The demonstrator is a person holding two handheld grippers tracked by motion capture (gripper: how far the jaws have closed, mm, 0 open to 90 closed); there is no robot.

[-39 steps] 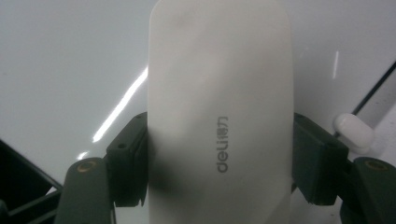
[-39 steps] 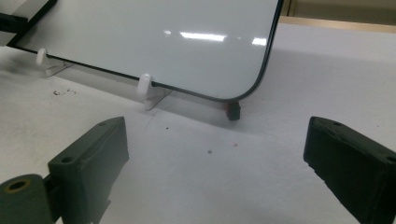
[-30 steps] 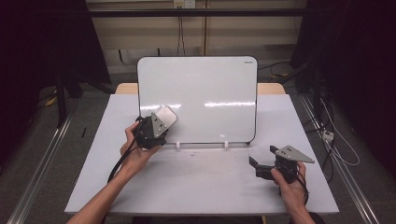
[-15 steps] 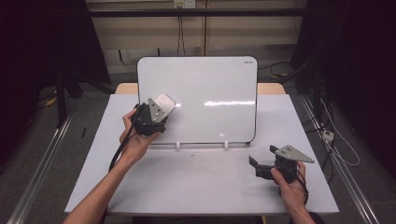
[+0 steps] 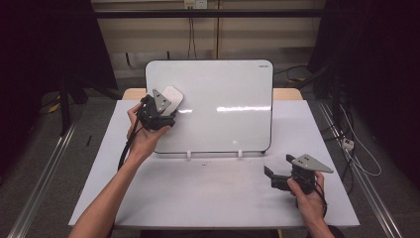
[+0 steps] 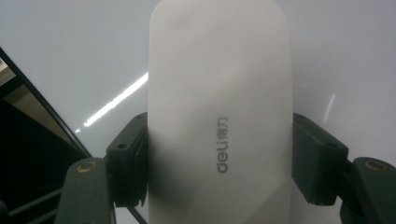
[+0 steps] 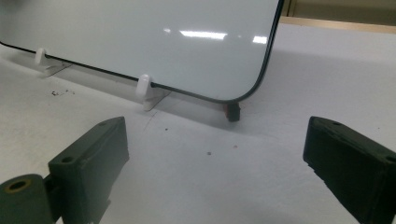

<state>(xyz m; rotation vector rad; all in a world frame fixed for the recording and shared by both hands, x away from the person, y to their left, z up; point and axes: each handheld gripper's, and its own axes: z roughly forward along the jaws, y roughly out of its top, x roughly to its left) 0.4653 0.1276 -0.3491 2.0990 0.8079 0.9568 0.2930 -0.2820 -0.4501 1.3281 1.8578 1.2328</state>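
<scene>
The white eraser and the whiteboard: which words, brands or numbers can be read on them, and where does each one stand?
"deli", followed by two small Chinese characters that I cannot read with certainty: grey print on the back of the white eraser, seen in the left gripper view.
A small dark mark in the upper right corner of the whiteboard, high view: too small to read.

whiteboard (image 5: 223,109) blocks rear, table (image 5: 208,193) front free
</scene>
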